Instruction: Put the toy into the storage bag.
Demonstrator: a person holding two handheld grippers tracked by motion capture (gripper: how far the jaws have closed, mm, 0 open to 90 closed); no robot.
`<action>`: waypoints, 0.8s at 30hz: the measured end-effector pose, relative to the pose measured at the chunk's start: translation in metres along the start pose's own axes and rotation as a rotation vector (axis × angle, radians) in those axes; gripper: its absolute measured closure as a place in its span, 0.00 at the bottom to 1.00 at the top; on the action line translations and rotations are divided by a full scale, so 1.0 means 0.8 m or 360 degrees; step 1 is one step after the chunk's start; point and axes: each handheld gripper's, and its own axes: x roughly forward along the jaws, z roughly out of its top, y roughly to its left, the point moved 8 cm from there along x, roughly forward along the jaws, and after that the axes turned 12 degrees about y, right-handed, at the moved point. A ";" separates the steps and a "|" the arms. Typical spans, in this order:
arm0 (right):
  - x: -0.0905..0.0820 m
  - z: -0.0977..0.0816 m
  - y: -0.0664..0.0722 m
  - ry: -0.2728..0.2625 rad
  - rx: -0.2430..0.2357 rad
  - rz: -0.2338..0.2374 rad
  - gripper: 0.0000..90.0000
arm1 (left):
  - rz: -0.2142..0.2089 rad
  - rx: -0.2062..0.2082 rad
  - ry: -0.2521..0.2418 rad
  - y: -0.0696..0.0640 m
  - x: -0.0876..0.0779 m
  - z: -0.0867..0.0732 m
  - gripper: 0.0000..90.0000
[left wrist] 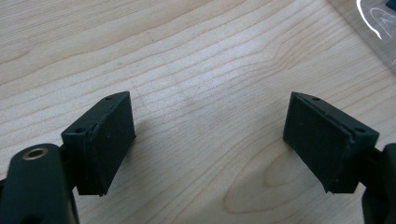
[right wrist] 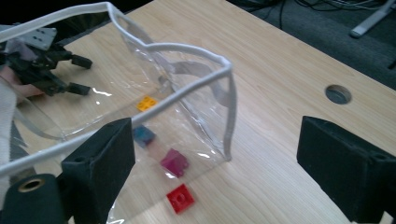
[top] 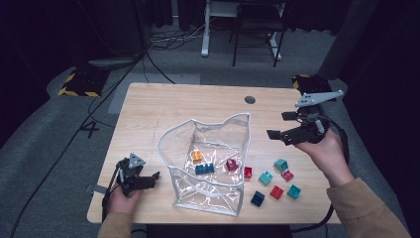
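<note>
Your left gripper point(top: 148, 179) rests low on the table point(top: 198, 99) near its front left corner, jaws spread wide with only bare wood between them. Your right gripper point(top: 280, 126) hangs above the table's right side, jaws also wide apart and empty, pointing toward the clear bag point(top: 208, 158). That bag stands open in the middle of the table, between your two grippers, with an orange brick point(top: 197, 156), a dark teal brick point(top: 204, 168) and a magenta brick point(top: 231, 164) inside. A red brick point(top: 247, 172) lies just outside the bag's right wall. More loose bricks point(top: 277, 181), teal, red and dark blue, lie scattered to its right, below your right hand point(top: 324, 148).
</note>
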 end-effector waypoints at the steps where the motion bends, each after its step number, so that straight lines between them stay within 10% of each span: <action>1: -0.003 -0.003 -0.004 -0.0004 0.0018 -0.0006 0.13 | 0.0001 0.0001 0.0002 0.000 0.000 0.000 0.19; 11: -0.017 -0.038 -0.041 -0.0027 0.0188 -0.0064 0.17 | 0.0002 -0.0002 -0.0001 0.000 0.000 0.000 0.19; 24: 0.026 -0.117 -0.065 0.0064 0.0315 -0.0193 0.26 | 0.0002 -0.0002 0.0000 0.000 0.000 0.000 0.19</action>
